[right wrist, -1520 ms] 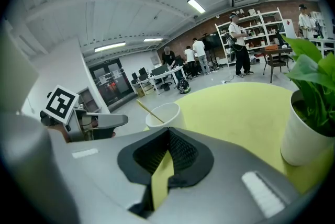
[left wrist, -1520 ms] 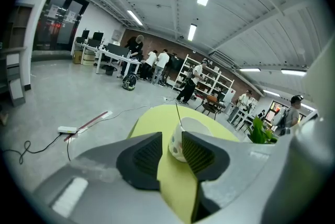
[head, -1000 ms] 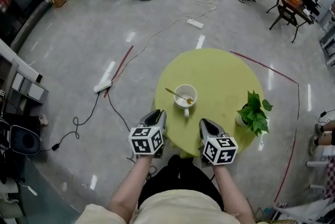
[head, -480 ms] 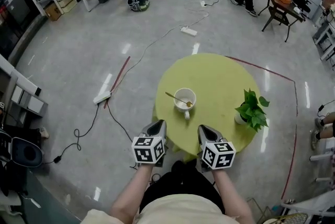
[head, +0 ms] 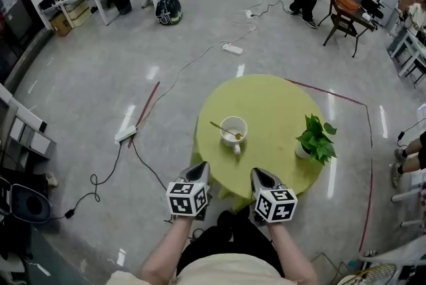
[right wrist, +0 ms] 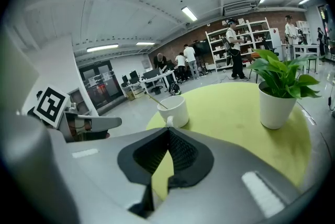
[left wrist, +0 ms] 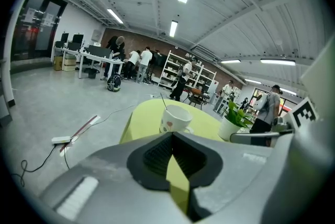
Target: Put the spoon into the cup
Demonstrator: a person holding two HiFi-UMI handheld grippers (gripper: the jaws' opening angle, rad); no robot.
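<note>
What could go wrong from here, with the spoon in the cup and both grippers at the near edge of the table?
The spoon only leans on the rim of the cup, handle sticking out; a knock could flip it out.
The left gripper, jaws just closed on nothing, and the shut right gripper hang near the table; a careless swing might jolt it.
A power strip lies on the floor nearby; the person might trip stepping away.

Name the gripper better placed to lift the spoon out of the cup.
Left, probably. The spoon leans over the left rim of the cup, toward the left gripper, whose jaws have just closed on nothing. The right gripper must cross the cup.
</note>
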